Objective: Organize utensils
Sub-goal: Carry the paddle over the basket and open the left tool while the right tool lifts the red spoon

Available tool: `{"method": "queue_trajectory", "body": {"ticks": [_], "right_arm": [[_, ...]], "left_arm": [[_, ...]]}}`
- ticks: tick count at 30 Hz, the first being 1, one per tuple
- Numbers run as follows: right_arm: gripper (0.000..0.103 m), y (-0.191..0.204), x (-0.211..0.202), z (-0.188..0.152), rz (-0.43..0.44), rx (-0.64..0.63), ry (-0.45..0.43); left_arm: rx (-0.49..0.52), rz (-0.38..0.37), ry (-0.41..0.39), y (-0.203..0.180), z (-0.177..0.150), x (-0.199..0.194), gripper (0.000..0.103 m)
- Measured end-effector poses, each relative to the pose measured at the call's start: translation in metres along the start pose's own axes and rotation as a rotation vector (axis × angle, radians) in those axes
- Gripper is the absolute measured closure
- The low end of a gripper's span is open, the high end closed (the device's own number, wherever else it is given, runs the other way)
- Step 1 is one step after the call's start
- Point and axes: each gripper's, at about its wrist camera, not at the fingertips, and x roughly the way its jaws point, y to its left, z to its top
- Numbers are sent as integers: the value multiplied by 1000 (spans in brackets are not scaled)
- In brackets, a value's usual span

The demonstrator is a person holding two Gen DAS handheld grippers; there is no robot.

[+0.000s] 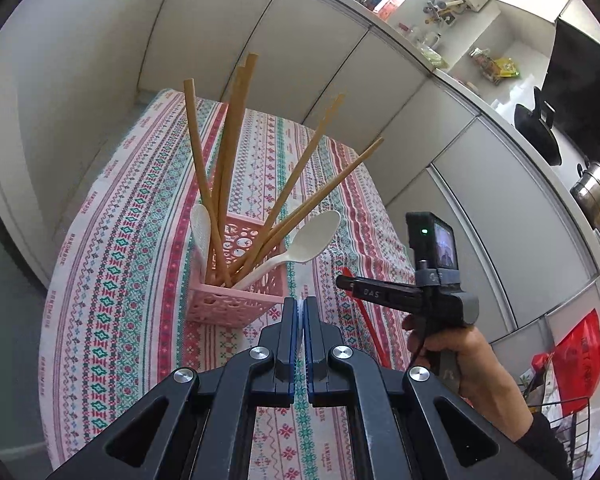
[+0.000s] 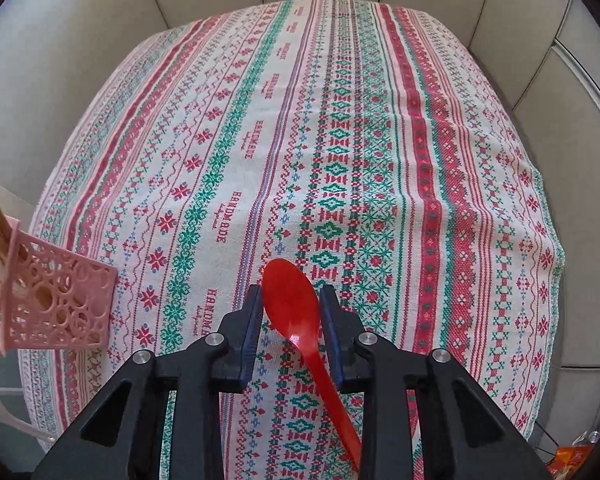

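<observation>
The right gripper (image 2: 291, 312) straddles the red spoon (image 2: 294, 308), pads barely apart from its bowl; the left gripper (image 1: 299, 312) is pressed together, empty.

1. The left gripper (image 1: 302, 312) is hovering just in front of the pink basket (image 1: 236, 300), jaws pressed together on nothing.
2. Wooden chopsticks (image 1: 236, 152) and 2 white spoons (image 1: 300, 248) are leaning in the basket.
3. The right gripper (image 1: 346, 282) is pointing over a red spoon (image 1: 370, 320) on the tablecloth (image 1: 140, 200).

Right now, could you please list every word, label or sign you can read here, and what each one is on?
"HANDMADE": repeated along the tablecloth; small script beneath it unreadable.
"DAS": on the right gripper.
Red bag: print too blurred to read.
Packets on the kitchen shelf: too small to read.
</observation>
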Motion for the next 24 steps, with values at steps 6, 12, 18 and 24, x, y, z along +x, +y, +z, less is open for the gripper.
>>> {"method": "queue_trajectory", "body": {"ticks": [6, 12, 18, 24], "right_arm": [[73, -16, -59, -21, 75, 82, -120], [73, -22, -121, -41, 178, 167, -261], [73, -19, -159, -64, 239, 193, -362], [73, -21, -172, -69, 281, 203, -404]], "left_arm": [[-13, -7, -37, -2, 3, -9, 100], [-24, -53, -140, -11, 13, -34, 100], [-67, -120, -354, -17, 37, -56, 100], [-34, -113, -493, -20, 46, -36, 100]]}}
